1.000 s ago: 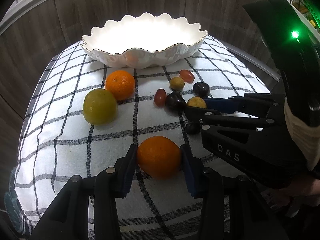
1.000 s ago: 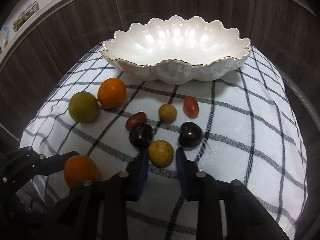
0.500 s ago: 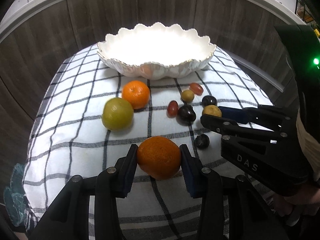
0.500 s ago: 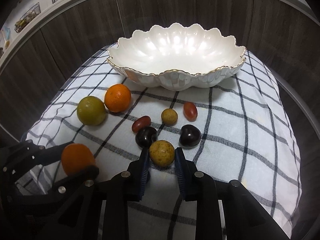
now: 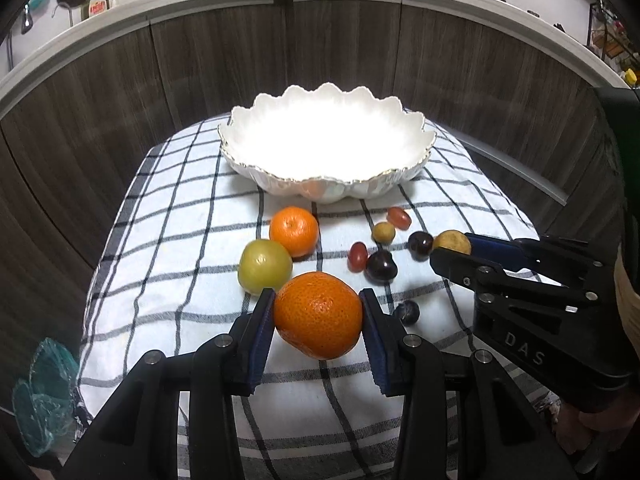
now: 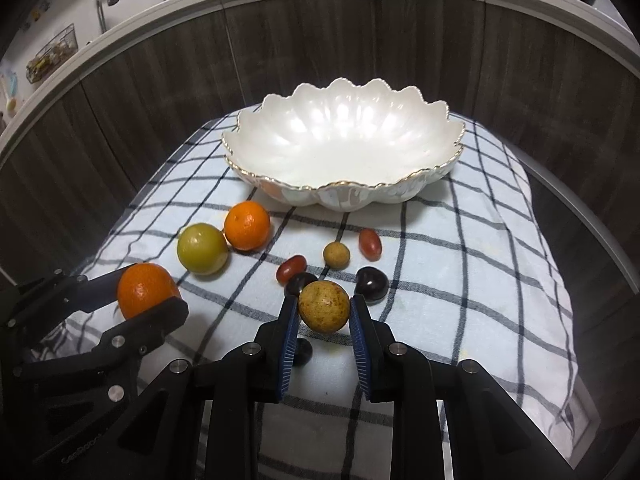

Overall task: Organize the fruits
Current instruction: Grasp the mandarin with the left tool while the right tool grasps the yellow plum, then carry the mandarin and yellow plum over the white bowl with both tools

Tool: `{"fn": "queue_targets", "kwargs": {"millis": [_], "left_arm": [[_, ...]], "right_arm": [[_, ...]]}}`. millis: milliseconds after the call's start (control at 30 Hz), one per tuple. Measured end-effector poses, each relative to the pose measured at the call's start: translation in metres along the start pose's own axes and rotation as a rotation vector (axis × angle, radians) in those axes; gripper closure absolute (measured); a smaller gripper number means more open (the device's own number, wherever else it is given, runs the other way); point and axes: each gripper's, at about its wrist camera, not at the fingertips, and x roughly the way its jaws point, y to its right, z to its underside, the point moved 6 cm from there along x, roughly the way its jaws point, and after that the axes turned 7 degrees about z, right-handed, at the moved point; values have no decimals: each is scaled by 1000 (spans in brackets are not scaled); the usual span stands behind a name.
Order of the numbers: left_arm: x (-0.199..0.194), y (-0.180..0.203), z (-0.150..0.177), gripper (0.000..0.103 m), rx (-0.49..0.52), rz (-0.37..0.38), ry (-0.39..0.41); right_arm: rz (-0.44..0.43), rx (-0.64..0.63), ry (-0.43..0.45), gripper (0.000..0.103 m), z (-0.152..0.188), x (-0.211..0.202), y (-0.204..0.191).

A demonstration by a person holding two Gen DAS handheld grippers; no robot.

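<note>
My left gripper (image 5: 318,316) is shut on an orange (image 5: 318,315), held above the checked cloth (image 5: 168,216). My right gripper (image 6: 325,312) is shut on a small speckled yellow-brown fruit (image 6: 324,306), also lifted off the cloth. A white scalloped bowl (image 6: 344,196) with a gold rim stands empty at the far end. On the cloth lie a second orange (image 6: 247,225), a green fruit (image 6: 203,248), two red grapes (image 6: 369,243) (image 6: 291,268), a small yellow-brown fruit (image 6: 336,255) and dark plums (image 6: 371,285). In the left wrist view the right gripper (image 5: 452,250) is at the right.
The cloth covers a small rounded table in front of dark wood cabinet fronts (image 5: 200,60). A small dark fruit (image 5: 407,312) lies on the cloth below the grippers. A teal netted thing (image 5: 44,392) sits beyond the cloth's left edge. A person's hand (image 5: 592,432) holds the right gripper.
Both grippers have risen with their fruits, so the cloth, bowl and loose fruits look smaller and farther. The loose fruits on the cloth have not moved.
</note>
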Motion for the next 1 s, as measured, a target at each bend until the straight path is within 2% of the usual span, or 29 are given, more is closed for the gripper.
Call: {"fn": "queue_targets", "kwargs": {"millis": [433, 1000], "left_arm": [[-15, -3, -24, 62, 5, 12, 19], [-18, -11, -70, 62, -8, 5, 56]], "right_arm": [[29, 18, 32, 76, -24, -26, 4], [53, 50, 79, 76, -62, -33, 16]]}}
